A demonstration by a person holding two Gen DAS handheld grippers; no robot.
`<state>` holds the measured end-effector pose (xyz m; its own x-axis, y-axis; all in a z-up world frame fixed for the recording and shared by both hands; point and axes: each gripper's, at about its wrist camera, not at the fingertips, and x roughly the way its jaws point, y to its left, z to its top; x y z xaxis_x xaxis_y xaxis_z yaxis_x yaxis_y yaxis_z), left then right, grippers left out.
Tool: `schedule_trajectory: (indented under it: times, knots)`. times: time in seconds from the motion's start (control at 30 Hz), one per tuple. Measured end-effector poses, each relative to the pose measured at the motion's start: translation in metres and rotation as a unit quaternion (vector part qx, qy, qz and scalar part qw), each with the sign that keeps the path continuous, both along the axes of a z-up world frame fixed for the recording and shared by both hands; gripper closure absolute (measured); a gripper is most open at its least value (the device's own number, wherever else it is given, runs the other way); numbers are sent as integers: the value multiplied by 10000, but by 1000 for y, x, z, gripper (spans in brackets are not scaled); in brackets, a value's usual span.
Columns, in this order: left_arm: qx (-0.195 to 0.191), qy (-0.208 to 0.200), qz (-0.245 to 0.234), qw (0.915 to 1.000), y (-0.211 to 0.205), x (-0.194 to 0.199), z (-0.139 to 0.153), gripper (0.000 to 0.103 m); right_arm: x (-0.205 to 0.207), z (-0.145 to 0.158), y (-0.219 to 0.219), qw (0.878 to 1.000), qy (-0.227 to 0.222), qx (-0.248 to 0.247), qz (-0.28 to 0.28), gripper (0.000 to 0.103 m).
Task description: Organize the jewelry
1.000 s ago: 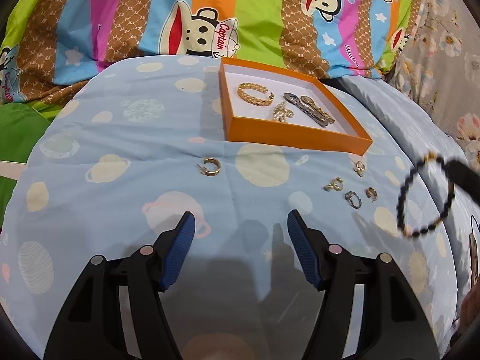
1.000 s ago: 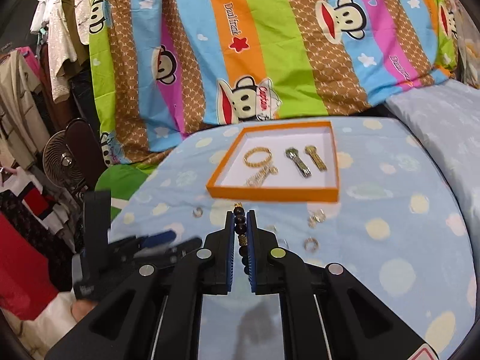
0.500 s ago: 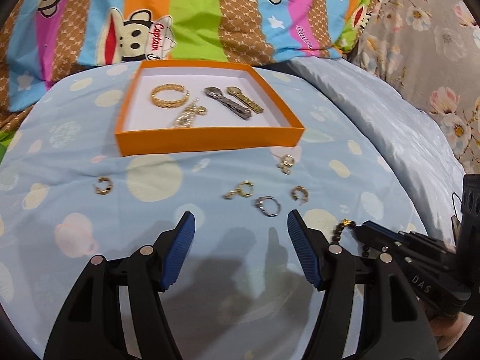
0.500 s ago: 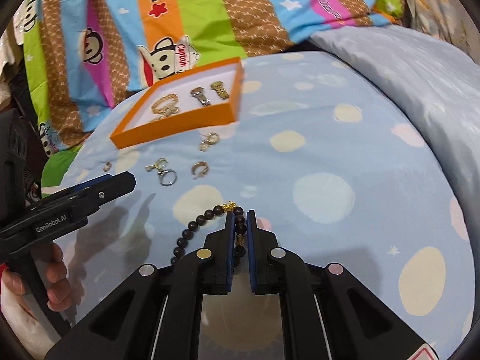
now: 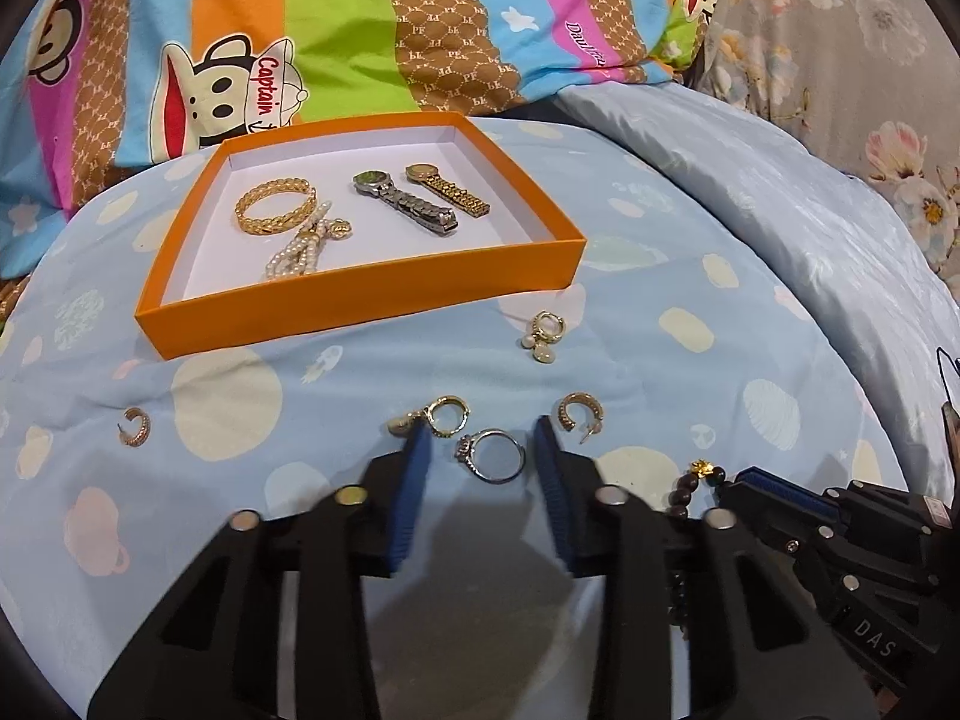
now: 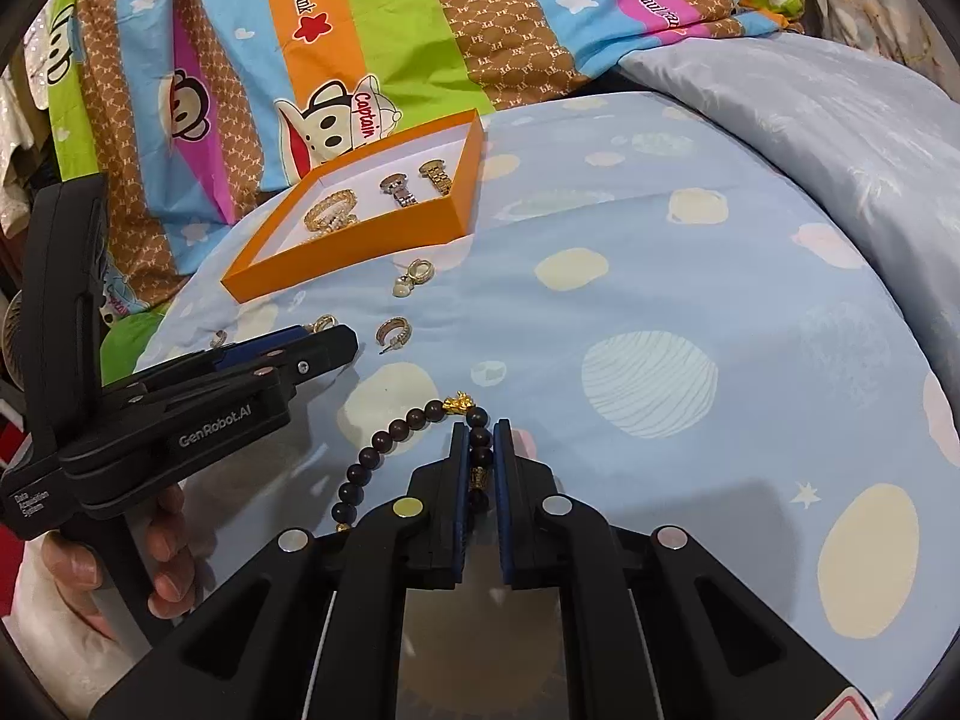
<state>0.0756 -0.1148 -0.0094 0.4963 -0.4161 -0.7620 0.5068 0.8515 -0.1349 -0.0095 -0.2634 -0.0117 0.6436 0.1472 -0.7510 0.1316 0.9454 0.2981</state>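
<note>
A silver ring (image 5: pixel 492 456) lies on the blue bedspread between the blue pads of my left gripper (image 5: pixel 481 426). Its jaws are closing, and a gap still shows on each side of the ring. My right gripper (image 6: pixel 480 438) is shut on a dark bead bracelet (image 6: pixel 390 435) with a gold charm, and the loose beads trail onto the bedspread. The orange box (image 5: pixel 360 294) behind holds a gold bangle (image 5: pixel 275 213), a pearl piece (image 5: pixel 300 252), a silver watch (image 5: pixel 402 201) and a gold watch (image 5: pixel 444 189).
Loose earrings lie around the ring: a pearl drop hoop (image 5: pixel 543 333), a gold hoop (image 5: pixel 579 411), a hoop with a pearl (image 5: pixel 444 414) touching the left finger, and one far left (image 5: pixel 135 426). A striped cartoon quilt (image 5: pixel 336 30) rises behind the box. A person's hand (image 6: pixel 168 570) holds the left gripper.
My left gripper has slid across the bedspread to the silver ring and its jaws have narrowed around it. The right gripper has come down, laying the bead bracelet on the bedspread.
</note>
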Motion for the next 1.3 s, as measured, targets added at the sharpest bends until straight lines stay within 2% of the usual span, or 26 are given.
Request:
schedule_trajectory:
  times: [0.07,0.1,0.13,0.17,0.47,0.7,1.03,1.3]
  knots:
    - [-29,5,-39,10000,0,0,0,81,-1,0,0,10000,-4,19,-1,96]
    - [-52,2,-72,10000,-1,-1,0,81,-1,0,0,10000,-6,33,-2,96]
    - [-67,0,-103,9999,-1,-2,0,94,-1,0,-1,10000,-8,39,-3,96]
    - [-73,15,-136,9999,-2,-3,0,97,-1,0,-1,10000,-14,40,-3,96]
    - [-142,-101,-176,9997,5,-16,6,97,-2,1,-1,10000,-65,38,-28,96]
    - [-392,-73,-67,9992,27,-26,24,97,-8,13,-1,9996,-273,39,-36,96]
    - [-667,-190,257,9973,65,-23,61,97,-7,68,14,9951,-950,-110,251,96]
    - [-726,-333,399,9960,83,-4,76,97,29,105,31,9887,-1350,-398,527,96]
